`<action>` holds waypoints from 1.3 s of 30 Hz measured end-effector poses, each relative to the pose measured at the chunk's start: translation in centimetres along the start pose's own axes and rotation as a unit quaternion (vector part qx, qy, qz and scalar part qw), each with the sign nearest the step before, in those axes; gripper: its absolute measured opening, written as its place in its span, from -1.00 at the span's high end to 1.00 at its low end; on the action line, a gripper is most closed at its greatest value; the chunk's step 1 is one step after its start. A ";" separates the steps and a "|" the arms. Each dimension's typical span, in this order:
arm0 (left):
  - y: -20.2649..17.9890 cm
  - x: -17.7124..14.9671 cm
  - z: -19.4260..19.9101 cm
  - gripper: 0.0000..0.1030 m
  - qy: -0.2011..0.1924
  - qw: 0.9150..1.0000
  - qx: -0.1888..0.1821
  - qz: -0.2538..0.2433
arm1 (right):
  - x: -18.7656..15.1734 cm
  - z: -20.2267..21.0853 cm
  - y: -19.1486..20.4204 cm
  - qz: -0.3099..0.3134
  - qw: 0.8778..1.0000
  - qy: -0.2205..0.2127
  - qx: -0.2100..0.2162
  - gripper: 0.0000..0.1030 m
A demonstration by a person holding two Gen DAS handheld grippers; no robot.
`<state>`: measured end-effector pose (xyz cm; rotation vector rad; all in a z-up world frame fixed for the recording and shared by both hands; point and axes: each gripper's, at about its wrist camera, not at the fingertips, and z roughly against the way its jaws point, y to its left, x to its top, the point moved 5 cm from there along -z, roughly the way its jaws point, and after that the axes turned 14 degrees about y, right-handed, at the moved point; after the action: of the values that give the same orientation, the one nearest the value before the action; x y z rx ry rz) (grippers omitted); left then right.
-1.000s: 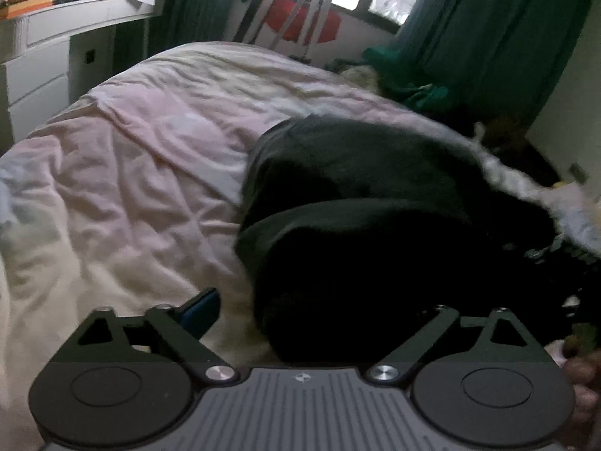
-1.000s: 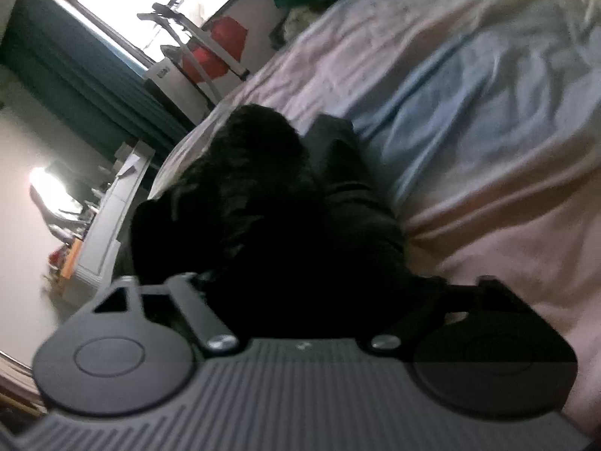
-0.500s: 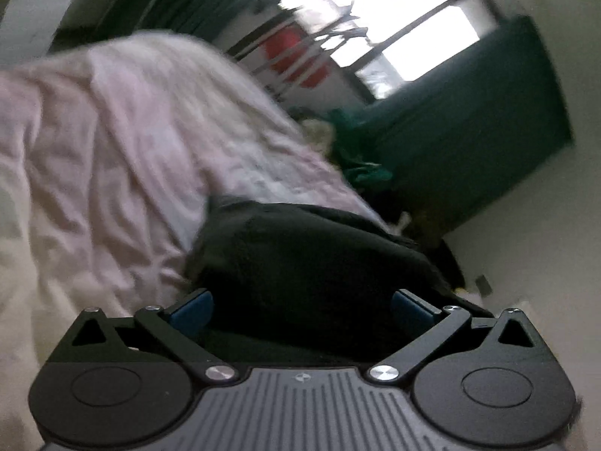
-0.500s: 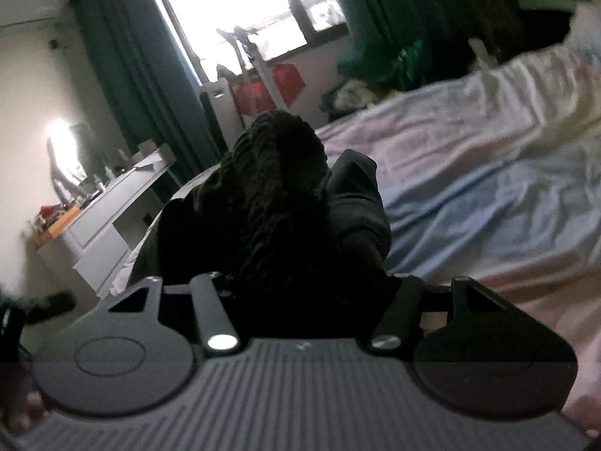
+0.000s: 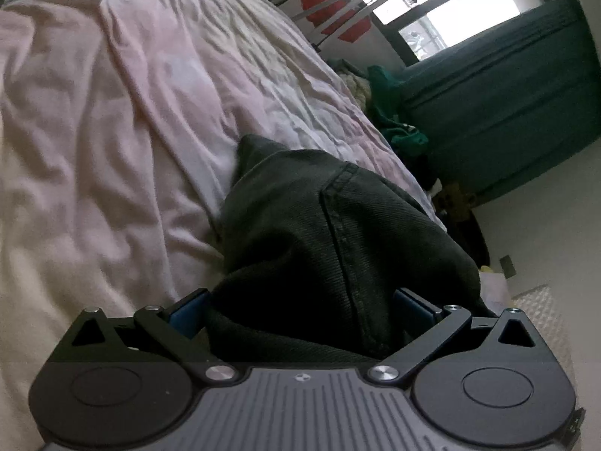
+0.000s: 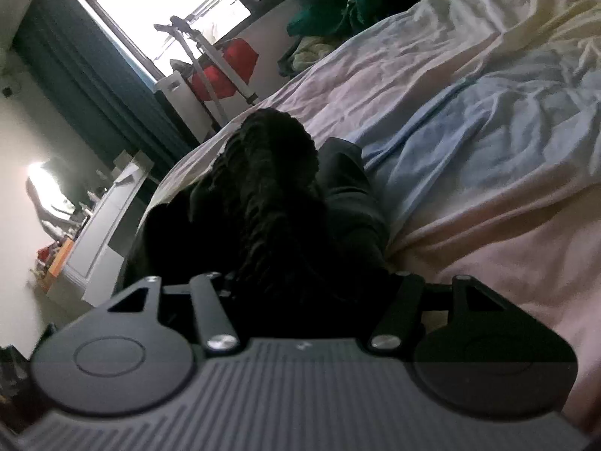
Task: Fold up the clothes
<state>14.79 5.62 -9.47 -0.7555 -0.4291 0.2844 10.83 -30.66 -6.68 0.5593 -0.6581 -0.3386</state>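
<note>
Lying bunched on the bed (image 5: 124, 143), the dark garment (image 5: 330, 233) filled the lower middle of both views. It looked like thick twill with a stitched seam running down it, so it would probably handle as soft but fairly heavy cloth that sags and slides off itself when lifted. The left gripper (image 5: 300, 300) had just been opening and stood as wide as it goes, cloth mounded between its blue pads (image 5: 186, 306) without being pinched. The right gripper (image 6: 315, 285) had closed partway; its fingertips were buried under the dark cloth, so whether it held anything could not be told. A hem or seamed edge, where layers are doubled, would likely give the firmest hold.
</note>
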 end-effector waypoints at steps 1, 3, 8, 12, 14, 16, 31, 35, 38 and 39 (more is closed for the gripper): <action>-0.1 0.0 0.0 -0.99 -0.001 1.000 0.002 -0.003 | 0.0 0.0 0.0 0.000 1.000 -0.001 0.000 -0.23; -0.3 0.0 0.0 -0.99 -0.002 1.000 0.009 -0.010 | -0.1 0.0 0.0 0.000 1.000 -0.002 0.000 -0.23; -1.2 -0.2 0.2 -0.99 -0.008 0.999 0.030 -0.035 | -0.1 -0.2 -0.1 -0.001 1.000 -0.001 -0.008 -0.23; -2.3 -0.7 0.2 -0.99 -0.014 0.996 0.055 -0.064 | -0.1 -0.5 -0.3 -0.004 1.000 0.002 -0.016 -0.24; -2.8 -1.0 0.4 -0.99 -0.028 0.994 0.074 -0.078 | -0.2 -0.6 -0.4 -0.008 1.000 0.000 -0.021 -0.24; -3.4 -1.6 0.6 -0.99 -0.044 0.990 0.094 -0.090 | -0.3 -0.6 -0.3 -0.010 1.000 -0.002 -0.026 -0.24; -4.8 -2.9 0.9 -0.99 -0.055 0.985 0.117 -0.118 | -0.4 -1.2 -0.1 -0.016 0.998 -0.013 -0.056 -0.24; -4.6 -2.9 0.7 -0.99 -0.052 0.985 0.109 -0.121 | -0.3 -1.5 -0.1 -0.012 0.998 -0.011 -0.063 -0.25; -4.0 -2.7 0.2 -1.00 -0.041 0.989 0.084 -0.111 | -0.3 -1.8 0.0 -0.006 0.998 -0.010 -0.069 -0.25; -3.9 -2.6 0.1 -1.00 -0.038 0.990 0.078 -0.110 | -0.3 -1.9 0.0 -0.004 0.997 -0.010 -0.072 -0.25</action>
<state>12.84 1.91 -7.37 -0.5391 -0.5515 0.1388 11.86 -29.80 -8.03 0.4224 -0.6447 -0.3957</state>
